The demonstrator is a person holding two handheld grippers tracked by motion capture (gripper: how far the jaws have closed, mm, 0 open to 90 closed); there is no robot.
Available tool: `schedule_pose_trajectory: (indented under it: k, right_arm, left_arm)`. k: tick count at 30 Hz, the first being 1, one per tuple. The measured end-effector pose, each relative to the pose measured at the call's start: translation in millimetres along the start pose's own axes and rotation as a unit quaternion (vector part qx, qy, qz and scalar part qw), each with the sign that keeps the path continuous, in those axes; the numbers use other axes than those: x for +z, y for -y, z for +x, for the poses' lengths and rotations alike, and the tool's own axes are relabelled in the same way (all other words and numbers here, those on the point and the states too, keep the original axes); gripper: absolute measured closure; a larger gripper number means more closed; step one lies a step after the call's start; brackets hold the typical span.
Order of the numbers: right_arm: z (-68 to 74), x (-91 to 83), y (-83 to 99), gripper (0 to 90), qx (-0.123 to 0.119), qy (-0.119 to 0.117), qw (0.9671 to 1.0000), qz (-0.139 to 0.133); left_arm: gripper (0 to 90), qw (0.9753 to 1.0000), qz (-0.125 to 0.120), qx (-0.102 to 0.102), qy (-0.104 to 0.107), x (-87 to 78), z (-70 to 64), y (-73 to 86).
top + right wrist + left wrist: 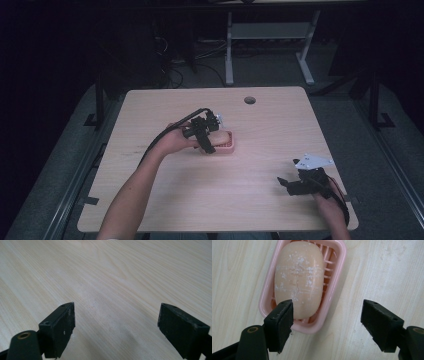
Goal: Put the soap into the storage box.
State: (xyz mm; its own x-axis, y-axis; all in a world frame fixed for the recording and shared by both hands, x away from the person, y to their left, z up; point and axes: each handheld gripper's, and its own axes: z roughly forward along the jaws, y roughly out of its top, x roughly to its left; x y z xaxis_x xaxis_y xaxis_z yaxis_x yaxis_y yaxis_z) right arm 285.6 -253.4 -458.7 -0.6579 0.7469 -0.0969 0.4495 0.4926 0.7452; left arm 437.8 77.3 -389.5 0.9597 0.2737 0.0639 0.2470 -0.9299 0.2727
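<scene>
While our left gripper (327,322) hangs spread wide over the pink soap dish (337,287) near the table's (270,200) middle, the peach soap bar (299,277) lies inside it, ungrasped; our right gripper (116,327) gapes over bare wood.

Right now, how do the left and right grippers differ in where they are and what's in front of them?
The left gripper hovers over the pink slatted plastic soap dish at mid-table; the right gripper sits near the table's right front edge. Before the left gripper's jaws lies the peach oval soap bar; before the right gripper's, bare pale wood table. Shared: both have their jaws wide apart and grip nothing.
</scene>
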Motion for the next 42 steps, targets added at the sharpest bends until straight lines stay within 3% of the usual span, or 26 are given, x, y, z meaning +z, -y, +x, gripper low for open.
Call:
schedule_pose_trajectory:
  k: [19, 35, 42]
  right_arm:
    - [3.3, 4.3, -2.7, 13.8, -0.005, 0.002, 1.0000, 0.004]
    - [1.4, 2.6, -1.6, 13.8, 0.008, 0.018, 0.9998, 0.004]
    - [1.5, 3.3, -1.1, 13.8, 0.013, 0.020, 0.9997, 0.005]
  left_arm:
    - [26.1, 0.9997, -0.014, -0.020, -0.003, -5.1, -12.8, 28.2]
    - [26.0, 0.9987, -0.034, -0.039, -0.006, -7.7, -29.2, 57.8]
    - [26.0, 0.9987, -0.031, -0.040, -0.009, -7.5, -35.3, 68.9]
